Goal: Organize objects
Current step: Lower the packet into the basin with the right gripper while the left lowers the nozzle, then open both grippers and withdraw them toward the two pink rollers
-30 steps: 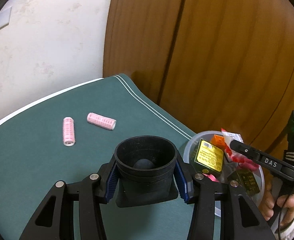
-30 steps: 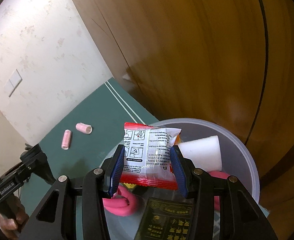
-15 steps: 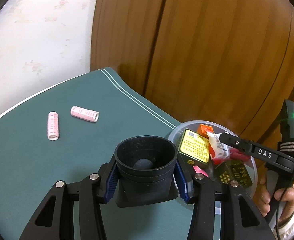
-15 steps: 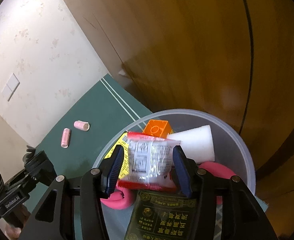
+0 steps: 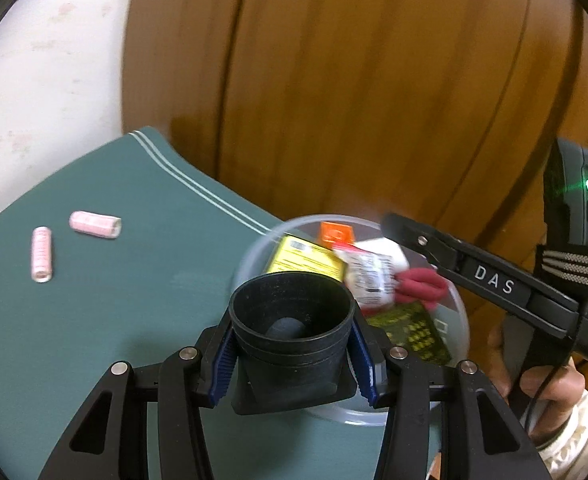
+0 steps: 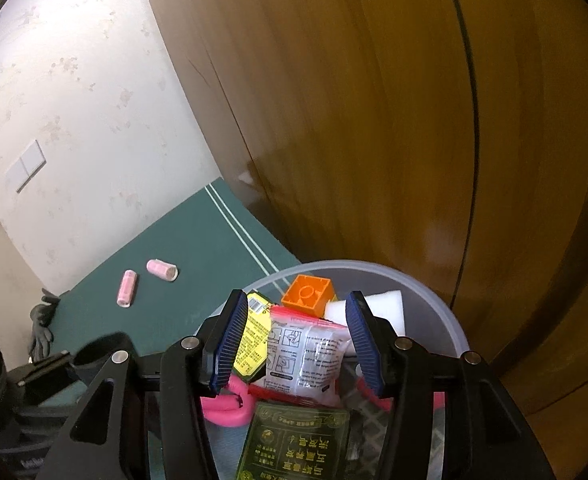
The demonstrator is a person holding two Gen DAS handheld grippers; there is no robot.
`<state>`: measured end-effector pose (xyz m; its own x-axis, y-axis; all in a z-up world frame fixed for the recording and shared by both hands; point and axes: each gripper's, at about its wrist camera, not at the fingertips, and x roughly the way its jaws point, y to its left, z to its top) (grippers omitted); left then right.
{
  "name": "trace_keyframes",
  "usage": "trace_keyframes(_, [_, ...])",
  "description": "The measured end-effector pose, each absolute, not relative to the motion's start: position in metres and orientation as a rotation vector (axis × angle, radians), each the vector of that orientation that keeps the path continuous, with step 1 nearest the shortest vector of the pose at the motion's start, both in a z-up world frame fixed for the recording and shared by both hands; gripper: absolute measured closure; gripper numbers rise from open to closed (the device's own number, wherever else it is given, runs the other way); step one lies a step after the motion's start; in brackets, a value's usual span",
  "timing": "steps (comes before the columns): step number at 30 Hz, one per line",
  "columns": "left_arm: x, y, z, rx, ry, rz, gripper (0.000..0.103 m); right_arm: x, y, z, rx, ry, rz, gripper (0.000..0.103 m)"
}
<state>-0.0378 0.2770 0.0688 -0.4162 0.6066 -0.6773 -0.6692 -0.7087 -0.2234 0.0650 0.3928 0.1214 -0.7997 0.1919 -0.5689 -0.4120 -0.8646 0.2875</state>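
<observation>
The left gripper [image 5: 292, 354] is clamped on a black cup [image 5: 291, 322], held upright at the near-left rim of the clear tub [image 6: 450, 322] on the green mat [image 5: 94, 280]. The right gripper [image 6: 296, 342] hangs over the tub, its jaws having just spread — the white sachet [image 6: 306, 356] lies loose between them, inside the tub atop a yellow box [image 6: 252, 340] and beside an orange block [image 6: 308, 294]. Two pink rollers [image 5: 68, 240] lie on the mat well left of the tub
</observation>
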Motion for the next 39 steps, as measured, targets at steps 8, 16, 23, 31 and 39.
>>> trace_keyframes(8, [-0.035,0.303,0.062,-0.977,0.116,2.087,0.051,0.073,0.398,0.119,-0.747,0.610,2.648,0.050])
trace_keyframes(16, [-0.035,0.313,0.059,-0.983,0.117,2.049,0.043,0.079,0.403,0.119,-0.730,0.635,2.649,0.050])
trace_keyframes(23, [-0.037,0.309,0.061,-0.973,0.118,2.084,0.041,0.080,0.403,0.120,-0.719,0.648,2.654,0.050])
trace_keyframes(31, [-0.049,0.282,0.066,-1.006,0.138,2.198,0.005,0.074,0.391,0.123,-0.735,0.635,2.673,0.050])
trace_keyframes(39, [-0.073,0.235,0.066,-1.053,0.127,2.320,0.005,0.055,0.364,0.125,-0.788,0.606,2.723,0.050])
